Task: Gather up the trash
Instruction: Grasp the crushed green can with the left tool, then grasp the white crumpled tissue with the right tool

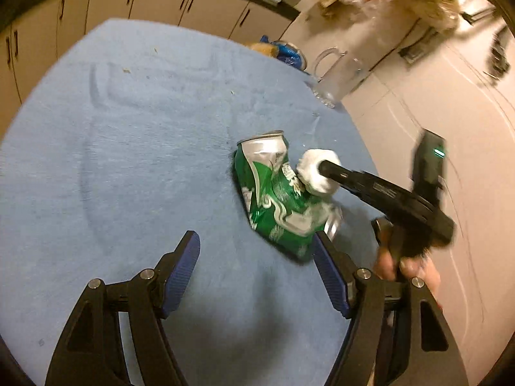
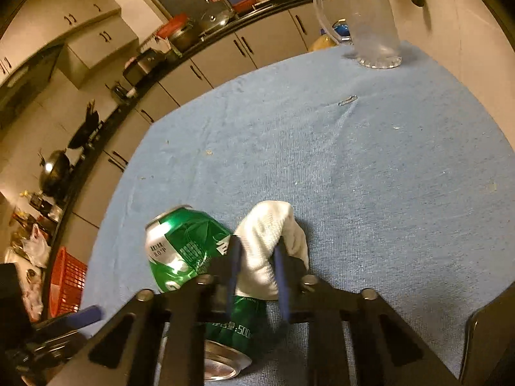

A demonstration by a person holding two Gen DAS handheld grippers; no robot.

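A crushed green drink can (image 1: 273,193) lies on its side on the blue cloth (image 1: 128,160) of the table. A crumpled white tissue (image 1: 317,173) rests against the can's right side. In the right wrist view my right gripper (image 2: 257,267) is shut on that white tissue (image 2: 270,234), its blue pads pinching the wad, with the green can (image 2: 183,244) just to the left and partly under the gripper. My left gripper (image 1: 256,254) stands open just short of the can, its right finger (image 1: 325,257) at the can's near end, nothing between the pads.
A clear glass mug (image 2: 370,22) stands at the far corner of the table. A small metal clip (image 2: 347,99) and crumbs lie on the cloth (image 2: 354,177). Kitchen cabinets and a cluttered counter run behind; a red basket (image 2: 66,283) sits low at left. A hand (image 1: 405,263) holds the right gripper.
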